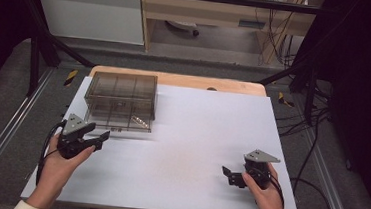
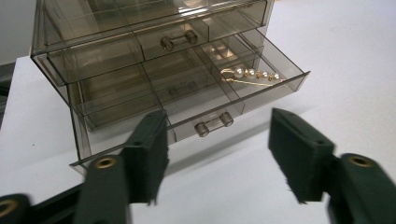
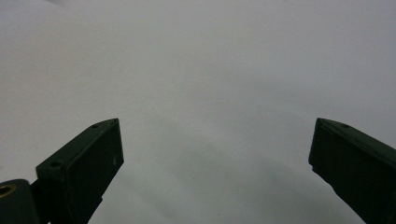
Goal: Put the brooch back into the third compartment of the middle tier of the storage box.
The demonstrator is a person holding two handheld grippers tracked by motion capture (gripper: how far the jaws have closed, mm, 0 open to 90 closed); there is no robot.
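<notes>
A: Hovering at the table's left, the left gripper (image 1: 101, 137) is seen just short of a smoky clear drawer box (image 1: 120, 101); its jaws stand partly apart with nothing between them, the pads (image 2: 150, 154) clear of the lower drawer's handle (image 2: 214, 123).

B: And the drawer itself?

A: The lower drawer (image 2: 261, 84) is pulled out at an angle from the box; a pearl-and-gold hairpin (image 2: 252, 74) is laid in its right-hand compartment; the upper drawer's handle (image 2: 178, 40) sits flush above.

B: How is the step best done?

A: The small bar handle should be centred between the pads before any squeeze; the push or pull is best kept straight along the drawer's run, lest the light box be dragged across the white table (image 1: 195, 150).

B: And on the right?

A: The right gripper (image 1: 232, 175) is held well apart over bare table, jaws wide and empty.
</notes>
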